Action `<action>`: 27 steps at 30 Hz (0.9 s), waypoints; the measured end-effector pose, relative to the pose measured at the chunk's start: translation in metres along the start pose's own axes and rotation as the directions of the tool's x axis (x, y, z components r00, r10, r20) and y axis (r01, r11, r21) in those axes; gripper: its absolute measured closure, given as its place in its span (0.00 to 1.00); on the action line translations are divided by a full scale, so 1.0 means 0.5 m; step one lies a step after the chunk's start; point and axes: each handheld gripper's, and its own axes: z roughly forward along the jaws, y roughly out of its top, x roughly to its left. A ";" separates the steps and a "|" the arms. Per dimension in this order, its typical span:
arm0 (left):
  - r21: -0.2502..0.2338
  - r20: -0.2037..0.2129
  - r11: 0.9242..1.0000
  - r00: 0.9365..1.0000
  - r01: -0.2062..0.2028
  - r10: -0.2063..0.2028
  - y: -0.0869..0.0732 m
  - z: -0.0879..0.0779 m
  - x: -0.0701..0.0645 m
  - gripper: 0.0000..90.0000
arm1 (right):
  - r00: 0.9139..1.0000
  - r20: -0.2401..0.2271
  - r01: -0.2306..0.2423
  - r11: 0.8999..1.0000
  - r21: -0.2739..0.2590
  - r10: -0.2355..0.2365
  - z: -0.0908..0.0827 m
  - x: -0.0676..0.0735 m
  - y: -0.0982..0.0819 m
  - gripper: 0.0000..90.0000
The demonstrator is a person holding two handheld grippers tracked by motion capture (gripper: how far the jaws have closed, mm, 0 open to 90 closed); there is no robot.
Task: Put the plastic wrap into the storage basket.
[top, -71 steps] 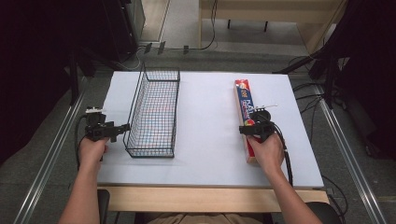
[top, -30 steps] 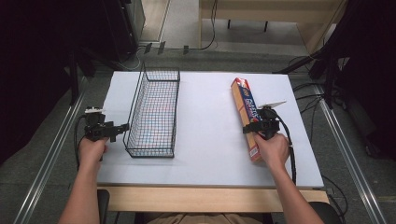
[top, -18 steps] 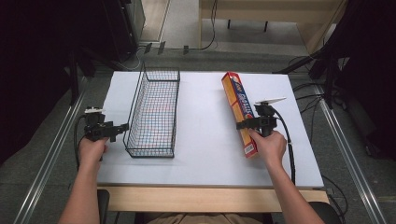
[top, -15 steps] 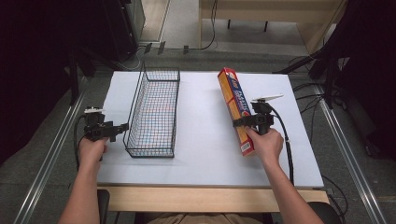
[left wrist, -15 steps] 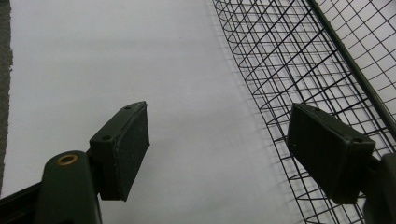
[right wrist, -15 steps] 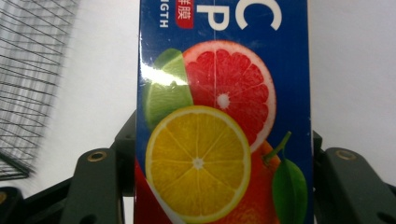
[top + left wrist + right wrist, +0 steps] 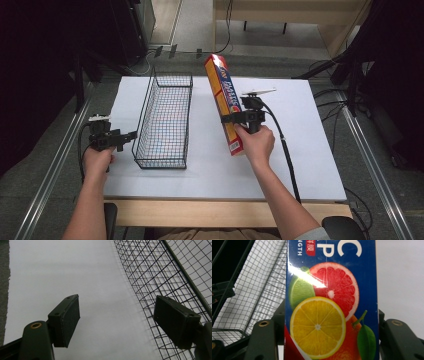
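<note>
The right gripper (image 7: pixel 226 119) has its fingers clamped on the long sides of a box of plastic wrap (image 7: pixel 223 102), which slants above the worktop (image 7: pixel 310 150), far end highest, just right of the wire basket (image 7: pixel 165 120). The box's face (image 7: pixel 332 302) shows citrus slices. The left gripper (image 7: pixel 131 135) rests at the basket's near-left corner, its 2 fingers (image 7: pixel 66 320) apart with nothing between them. Bare worktop lies open right of the box.
</note>
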 end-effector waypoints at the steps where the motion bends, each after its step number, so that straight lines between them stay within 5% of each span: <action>1: -0.001 0.000 1.000 1.000 0.001 -0.001 0.000 0.000 0.000 0.25 | 1.000 -0.002 0.006 1.000 -0.002 -0.006 0.005 0.011 0.002 0.46; 4: -0.003 -0.001 1.000 1.000 0.004 -0.004 0.000 -0.001 0.000 0.24 | 0.999 -0.044 -0.006 1.000 -0.009 0.006 0.021 0.037 0.009 0.46; 14: -0.008 0.001 1.000 1.000 0.005 -0.005 0.001 -0.001 0.002 0.25 | 0.997 -0.059 0.044 0.999 -0.028 -0.045 0.058 0.131 0.035 0.46; 27: -0.015 0.001 1.000 1.000 0.007 -0.007 0.001 -0.002 0.003 0.25 | 0.996 -0.092 0.015 0.999 -0.042 -0.019 0.107 0.217 0.042 0.46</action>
